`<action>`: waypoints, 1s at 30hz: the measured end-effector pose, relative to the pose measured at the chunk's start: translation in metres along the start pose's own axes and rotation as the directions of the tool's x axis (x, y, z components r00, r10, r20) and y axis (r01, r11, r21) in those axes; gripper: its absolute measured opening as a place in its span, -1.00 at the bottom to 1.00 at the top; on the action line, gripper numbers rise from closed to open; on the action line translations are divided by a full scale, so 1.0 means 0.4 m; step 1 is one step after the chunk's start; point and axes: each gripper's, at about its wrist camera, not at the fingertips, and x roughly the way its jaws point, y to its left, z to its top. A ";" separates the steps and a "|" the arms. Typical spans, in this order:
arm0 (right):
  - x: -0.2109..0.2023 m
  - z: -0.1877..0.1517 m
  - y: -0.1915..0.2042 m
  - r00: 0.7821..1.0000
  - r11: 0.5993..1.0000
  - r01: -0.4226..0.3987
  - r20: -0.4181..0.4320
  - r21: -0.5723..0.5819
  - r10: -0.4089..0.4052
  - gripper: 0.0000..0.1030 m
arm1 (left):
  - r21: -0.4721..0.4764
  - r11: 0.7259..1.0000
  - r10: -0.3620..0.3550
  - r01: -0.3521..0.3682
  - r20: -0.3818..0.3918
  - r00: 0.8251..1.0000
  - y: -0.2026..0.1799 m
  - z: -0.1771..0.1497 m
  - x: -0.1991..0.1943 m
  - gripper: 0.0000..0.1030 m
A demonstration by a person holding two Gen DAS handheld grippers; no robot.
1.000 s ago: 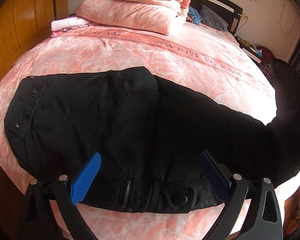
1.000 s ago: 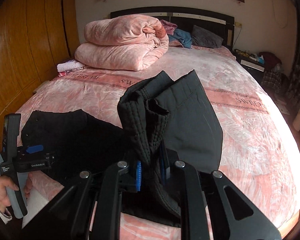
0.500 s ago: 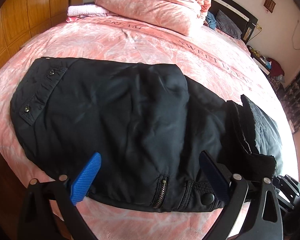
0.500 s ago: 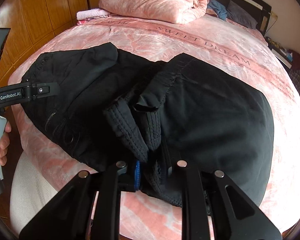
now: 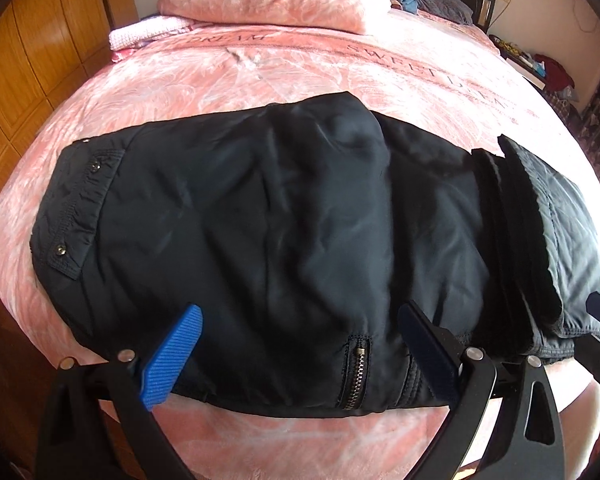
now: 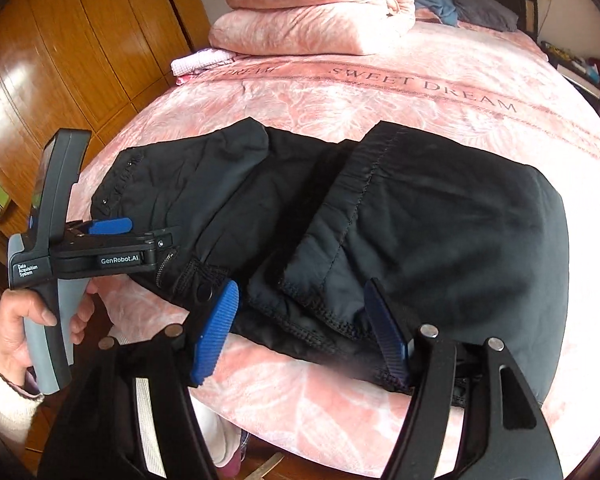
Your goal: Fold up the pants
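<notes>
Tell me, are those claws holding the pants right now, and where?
Neither holds anything. The right claw is open around the hem of the pants, and the left claw is open over the waist; neither is closed on the cloth.

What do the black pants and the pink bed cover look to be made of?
The black pants look like smooth synthetic woven fabric, nylon-like, with a faint sheen, a metal zipper and snaps. The pink bed cover looks like plush velvety fleece, with a mottled nap and soft highlights.

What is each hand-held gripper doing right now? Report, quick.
Left hand-held gripper: open, holding nothing, over the pants.
Right hand-held gripper: open, pants hem lying loose between its fingers.
</notes>
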 end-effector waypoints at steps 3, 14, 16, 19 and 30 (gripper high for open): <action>0.041 0.000 0.014 0.998 0.999 0.050 -0.028 -0.018 -0.051 0.12 | 0.004 1.000 0.001 -0.001 -0.012 1.000 0.008 -0.009 0.005 0.92; 0.041 0.023 0.010 0.998 0.998 -0.063 0.000 -0.018 0.063 -0.82 | -0.004 1.000 0.004 -0.004 -0.026 1.000 0.036 -0.019 0.016 0.92; 0.026 0.035 0.047 0.995 0.993 -0.098 0.003 -0.064 0.098 -0.82 | -0.014 1.000 0.005 -0.005 -0.022 1.000 0.043 -0.015 0.014 0.92; 0.054 0.035 0.091 0.997 0.988 -0.076 -0.027 -0.135 0.073 -0.82 | -0.035 0.999 0.003 -0.004 -0.017 1.000 0.053 -0.011 0.008 0.92; 0.121 0.000 0.073 0.975 0.977 -0.207 -0.097 -0.047 0.202 -0.38 | -0.060 0.998 -0.002 0.000 -0.032 0.999 0.058 -0.012 0.020 0.92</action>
